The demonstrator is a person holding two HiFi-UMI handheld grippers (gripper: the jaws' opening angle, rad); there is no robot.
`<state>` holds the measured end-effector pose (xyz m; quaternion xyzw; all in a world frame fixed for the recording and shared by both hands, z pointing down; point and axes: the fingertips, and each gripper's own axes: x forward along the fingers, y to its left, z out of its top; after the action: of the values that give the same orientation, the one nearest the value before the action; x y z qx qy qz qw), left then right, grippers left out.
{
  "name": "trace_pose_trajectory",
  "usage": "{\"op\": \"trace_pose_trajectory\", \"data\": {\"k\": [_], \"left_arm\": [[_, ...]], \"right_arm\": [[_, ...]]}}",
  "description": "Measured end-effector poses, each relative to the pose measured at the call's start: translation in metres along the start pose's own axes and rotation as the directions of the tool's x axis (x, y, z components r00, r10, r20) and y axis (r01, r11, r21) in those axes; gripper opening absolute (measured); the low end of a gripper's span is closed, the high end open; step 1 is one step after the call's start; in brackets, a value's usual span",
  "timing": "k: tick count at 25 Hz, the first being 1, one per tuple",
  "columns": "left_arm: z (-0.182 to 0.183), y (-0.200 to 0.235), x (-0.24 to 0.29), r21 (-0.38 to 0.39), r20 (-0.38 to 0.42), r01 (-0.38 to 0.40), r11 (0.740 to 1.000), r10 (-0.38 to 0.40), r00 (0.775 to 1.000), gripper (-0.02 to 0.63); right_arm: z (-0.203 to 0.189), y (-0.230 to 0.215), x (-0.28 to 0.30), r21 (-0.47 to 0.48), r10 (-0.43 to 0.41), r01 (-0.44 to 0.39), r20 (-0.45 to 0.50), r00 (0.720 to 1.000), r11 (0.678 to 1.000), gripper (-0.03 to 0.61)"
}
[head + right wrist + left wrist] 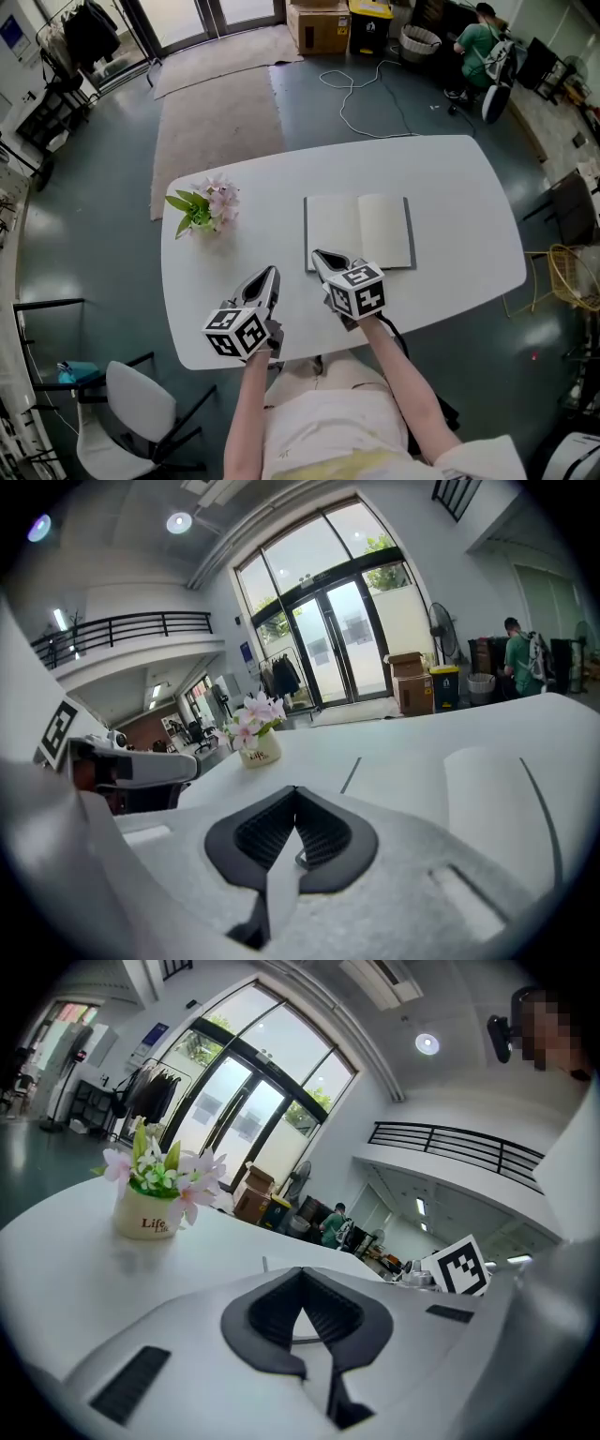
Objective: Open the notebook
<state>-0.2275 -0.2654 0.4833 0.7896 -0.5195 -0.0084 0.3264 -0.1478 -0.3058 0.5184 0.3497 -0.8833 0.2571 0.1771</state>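
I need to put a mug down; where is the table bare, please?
Bare: beyond the notebook, right of it, and between it and the flower pot. Crowded: the near edge, by the left tongs and right tongs.

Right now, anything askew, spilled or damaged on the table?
Nothing stands out. The notebook lies open and flat on the table. The flower pot stands upright with nothing spilled. The left gripper and right gripper hover near the table's near edge, jaws shut.
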Motion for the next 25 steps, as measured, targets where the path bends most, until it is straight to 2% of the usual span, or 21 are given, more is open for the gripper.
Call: {"op": "trace_pose_trajectory", "data": {"k": [6, 12, 18, 25], "left_arm": [[0.015, -0.022, 0.000, 0.069, 0.018, 0.050, 0.996, -0.051, 0.999, -0.002], [0.028, -0.038, -0.009, 0.167, 0.042, 0.060, 0.984, -0.068, 0.997, -0.002], [0.041, -0.051, -0.013, 0.222, 0.080, 0.076, 0.972, -0.096, 0.992, -0.002], [0.059, -0.054, -0.022, 0.269, 0.140, 0.052, 0.962, -0.093, 0.986, -0.002]], "right_arm": [[0.022, -0.004, -0.030, 0.010, 0.036, -0.037, 0.093, 0.995, 0.999, 0.008], [0.035, -0.004, -0.063, 0.032, 0.058, -0.065, 0.172, 0.983, 0.997, 0.008], [0.050, -0.013, -0.092, 0.042, 0.040, -0.052, 0.250, 0.967, 0.998, 0.008], [0.068, -0.023, -0.118, 0.038, 0.029, -0.045, 0.345, 0.938, 0.998, 0.006]]}}
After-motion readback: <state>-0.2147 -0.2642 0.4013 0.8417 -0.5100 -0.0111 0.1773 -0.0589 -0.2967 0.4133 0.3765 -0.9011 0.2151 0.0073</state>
